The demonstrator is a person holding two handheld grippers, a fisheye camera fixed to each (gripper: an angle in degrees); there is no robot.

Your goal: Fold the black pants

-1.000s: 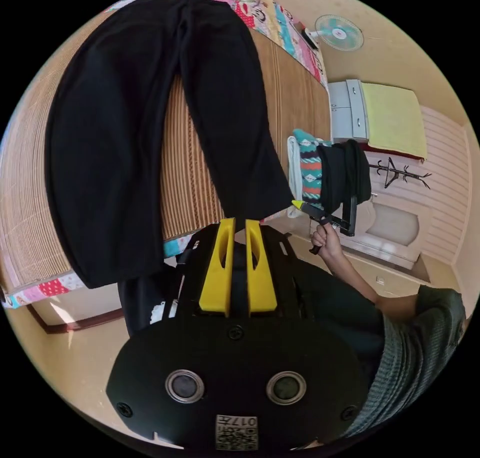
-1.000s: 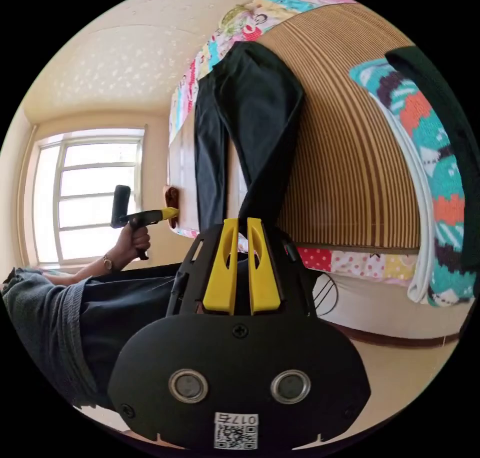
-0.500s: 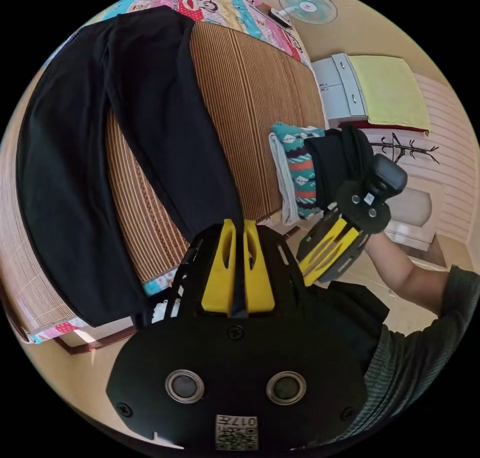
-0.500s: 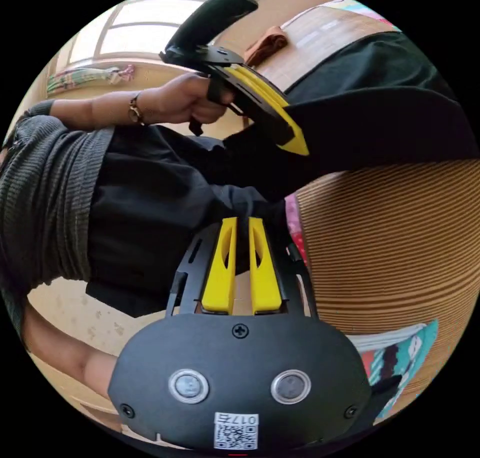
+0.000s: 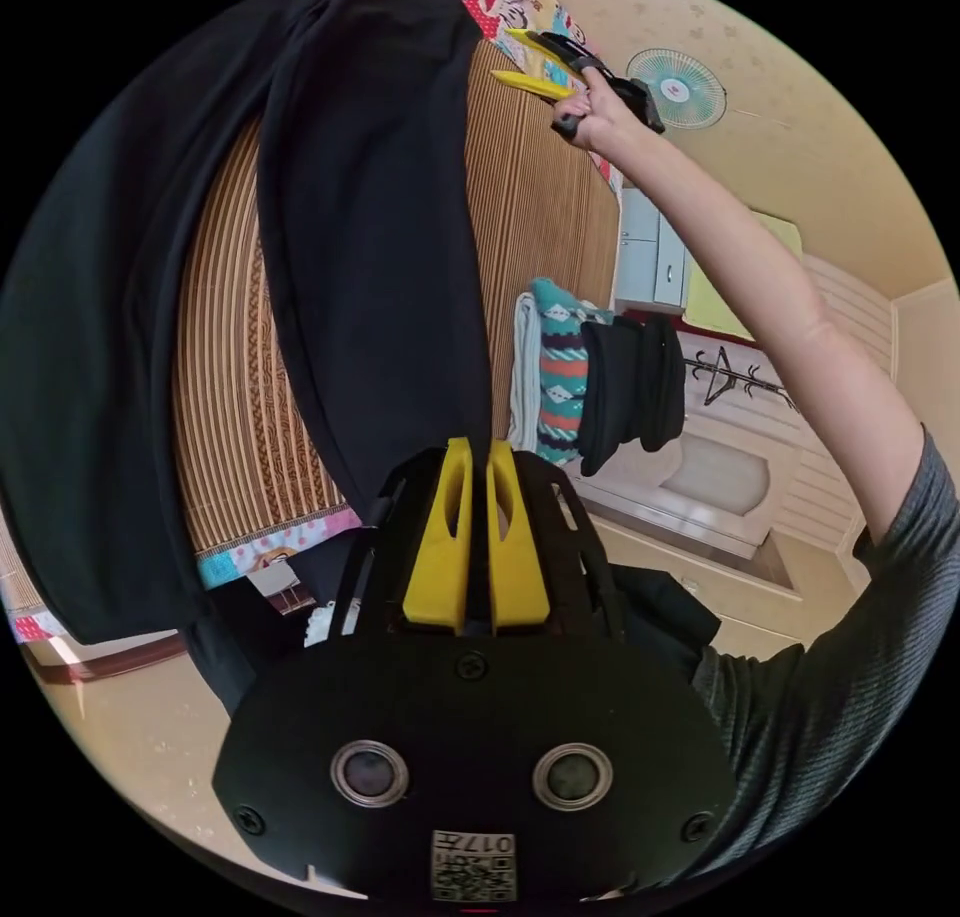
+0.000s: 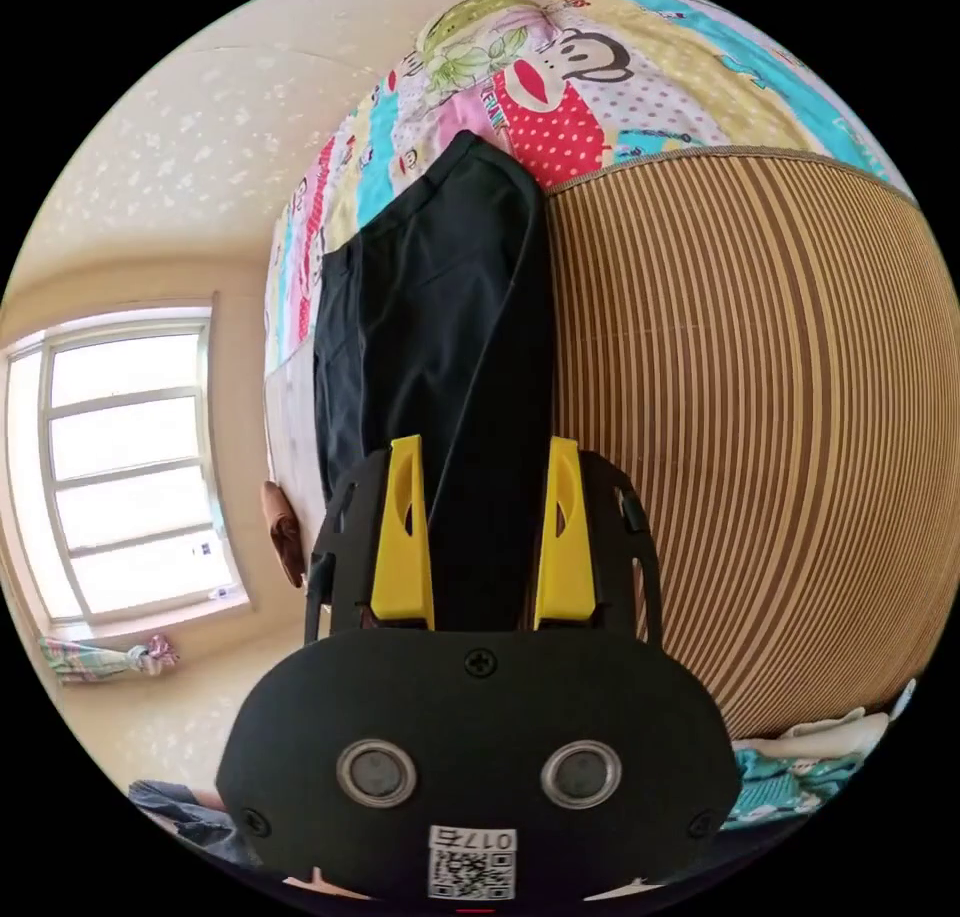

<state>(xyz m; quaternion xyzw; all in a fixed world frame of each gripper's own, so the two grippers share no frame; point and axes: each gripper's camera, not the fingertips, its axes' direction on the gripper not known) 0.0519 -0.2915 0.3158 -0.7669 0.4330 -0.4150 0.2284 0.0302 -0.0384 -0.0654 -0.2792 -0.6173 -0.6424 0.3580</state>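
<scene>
The black pants (image 5: 370, 217) lie spread on a striped mat, legs toward me. In the left gripper view my left gripper (image 5: 470, 449) is shut on the hem of one pant leg, and dark cloth shows between its yellow jaws. My right gripper (image 5: 528, 57) is held out by a bare arm (image 5: 760, 257) over the far end of the pants. In the right gripper view my right gripper (image 6: 484, 444) is open, its jaws wide apart just above the black pants (image 6: 440, 337). Nothing is held between them.
The striped mat (image 6: 750, 407) lies over a colourful quilt (image 6: 600, 77) on the bed. A stack of folded clothes (image 5: 570, 377) sits at the mat's edge. A fan (image 5: 680, 87), a cabinet (image 5: 640, 257) and a window (image 6: 130, 457) are around the bed.
My right gripper has gone from the near edge of the bed out over the far end of the pants, and its jaws have opened. The left gripper still holds the leg hem.
</scene>
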